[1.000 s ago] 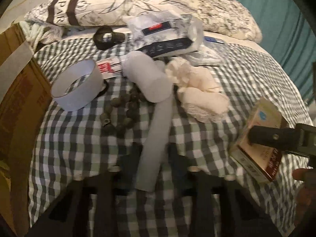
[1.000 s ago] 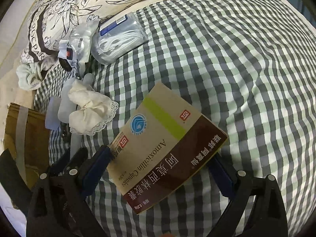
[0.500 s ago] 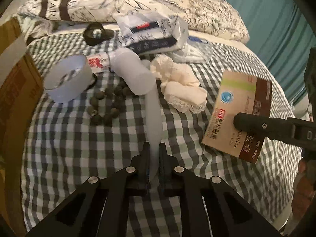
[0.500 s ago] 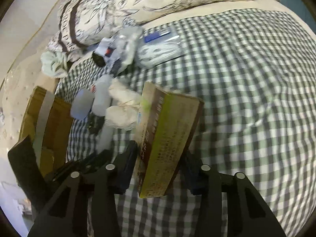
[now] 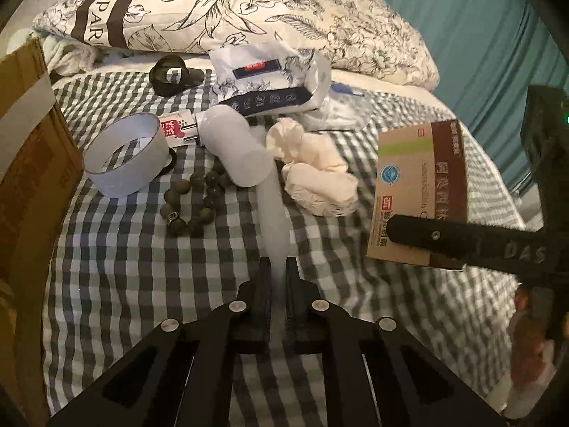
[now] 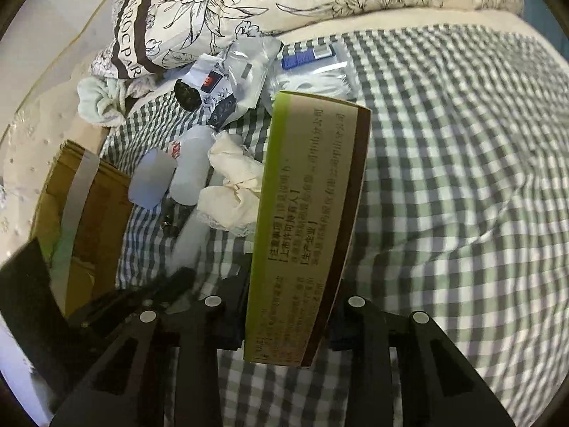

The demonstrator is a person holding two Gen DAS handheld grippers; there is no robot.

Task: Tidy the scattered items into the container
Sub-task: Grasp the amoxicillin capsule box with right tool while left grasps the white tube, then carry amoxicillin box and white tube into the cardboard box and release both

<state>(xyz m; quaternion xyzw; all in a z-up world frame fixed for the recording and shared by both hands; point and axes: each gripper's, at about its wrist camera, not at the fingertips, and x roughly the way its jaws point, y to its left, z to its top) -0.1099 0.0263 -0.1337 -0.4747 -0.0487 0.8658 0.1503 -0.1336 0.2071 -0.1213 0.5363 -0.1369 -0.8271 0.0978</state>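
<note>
My left gripper is shut on the thin end of a long white frosted tube that lies on the checked bedspread. My right gripper is shut on a tan and brown medicine box and holds it on edge above the bed; the box also shows in the left wrist view. The cardboard box stands open at the left edge of the bed and shows in the right wrist view.
On the bedspread lie a white tape ring, a dark bead bracelet, a cream cloth, a tissue pack, a black ring-shaped piece and a clear bag. A floral pillow lies behind.
My left gripper closed on the tube's end. My right gripper lifted the medicine box off the bed and turned it on edge, moving left.
</note>
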